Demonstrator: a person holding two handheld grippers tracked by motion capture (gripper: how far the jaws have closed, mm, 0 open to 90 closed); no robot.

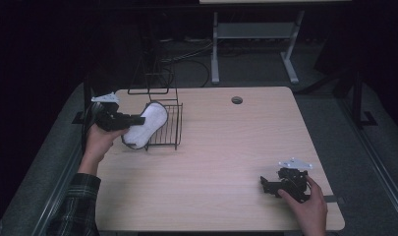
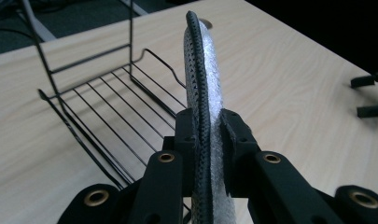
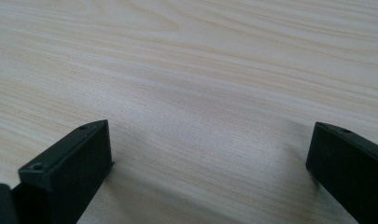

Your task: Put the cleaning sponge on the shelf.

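Note:
A white oblong pad with a black woven edge (image 1: 146, 124) hangs over the left end of a black wire rack (image 1: 168, 127) at the table's back left. My left gripper (image 1: 139, 119) is shut on the pad's near end. In the left gripper view the pad (image 2: 206, 70) stands on edge between the jaws, its black rim to the left and its fuzzy white face to the right, with the wire rack (image 2: 107, 102) beside it. My right gripper (image 1: 266, 185) rests low at the front right of the table, open, with bare wood between its jaws (image 3: 210, 154).
The light wooden table (image 1: 226, 147) has a round cable hole (image 1: 237, 100) at the back. A tall wire frame (image 1: 152, 73) rises behind the rack. Another desk's grey legs (image 1: 215, 49) and cables stand on the floor beyond. The right gripper's jaws (image 2: 367, 95) show far off.

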